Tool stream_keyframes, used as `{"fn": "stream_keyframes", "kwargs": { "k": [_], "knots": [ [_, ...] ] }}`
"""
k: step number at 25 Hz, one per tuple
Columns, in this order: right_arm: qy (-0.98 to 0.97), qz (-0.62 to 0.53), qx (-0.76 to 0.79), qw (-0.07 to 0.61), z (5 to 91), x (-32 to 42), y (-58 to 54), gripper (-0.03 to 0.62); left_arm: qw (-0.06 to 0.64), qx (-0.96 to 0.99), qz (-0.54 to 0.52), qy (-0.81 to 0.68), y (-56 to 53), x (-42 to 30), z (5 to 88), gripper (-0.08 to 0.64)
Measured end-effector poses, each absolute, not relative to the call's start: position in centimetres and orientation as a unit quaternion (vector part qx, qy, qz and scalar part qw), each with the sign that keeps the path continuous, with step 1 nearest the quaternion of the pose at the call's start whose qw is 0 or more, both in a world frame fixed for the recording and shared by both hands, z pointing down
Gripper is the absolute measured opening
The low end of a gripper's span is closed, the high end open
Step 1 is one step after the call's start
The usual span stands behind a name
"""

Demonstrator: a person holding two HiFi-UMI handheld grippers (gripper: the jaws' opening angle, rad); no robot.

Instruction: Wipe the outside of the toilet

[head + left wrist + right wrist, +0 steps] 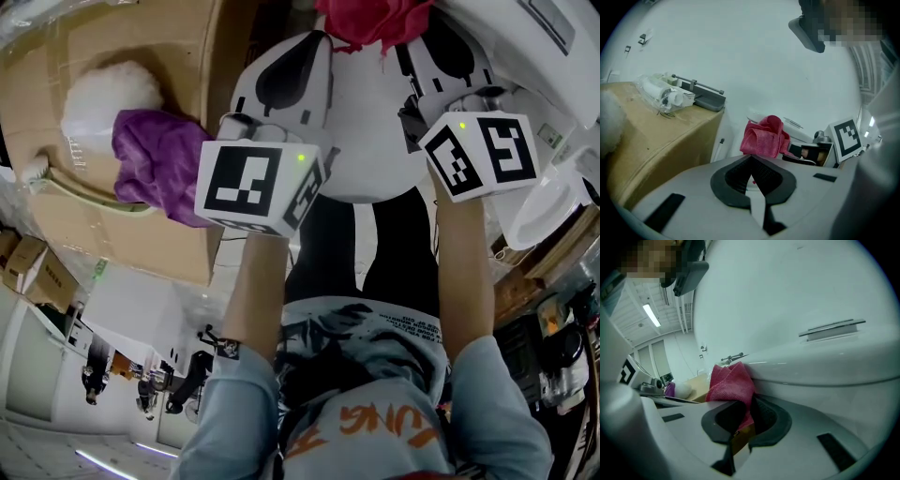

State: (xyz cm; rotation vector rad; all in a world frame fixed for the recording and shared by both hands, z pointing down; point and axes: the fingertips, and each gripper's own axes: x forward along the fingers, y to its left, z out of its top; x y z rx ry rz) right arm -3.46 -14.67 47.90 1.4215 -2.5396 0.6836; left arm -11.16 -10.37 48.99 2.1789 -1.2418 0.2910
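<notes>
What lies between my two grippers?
Only bare white toilet surface separates the left gripper and right gripper, seen in the head view; the right one grips the pink cloth.

Soft, even indoor light throughout, with strong fisheye bending, dark corners and blurred near foregrounds.

A: What colour is the cloth (731, 383)?
B: Deep pink; the toilet (811, 296) is plain white.
A: And the rest?
B: Tan cardboard box (56, 56), purple rag (159, 164), white fluffy ball (108, 94). The left cube (255, 187) and right cube (483, 155) bear black-and-white square patterns. Fingers (319, 94) white, pads (286, 80) black.
</notes>
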Motion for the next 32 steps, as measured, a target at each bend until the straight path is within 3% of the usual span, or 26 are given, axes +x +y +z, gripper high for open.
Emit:
{"fn": "stream_keyframes", "kwargs": {
  "k": [32],
  "knots": [
    [-0.81,0.249,0.529,0.047,46.5,12.2,-9.8,0.048,0.297,0.847,0.11,-0.428,-7.0,2.4,47.6,0.026]
  ]
}}
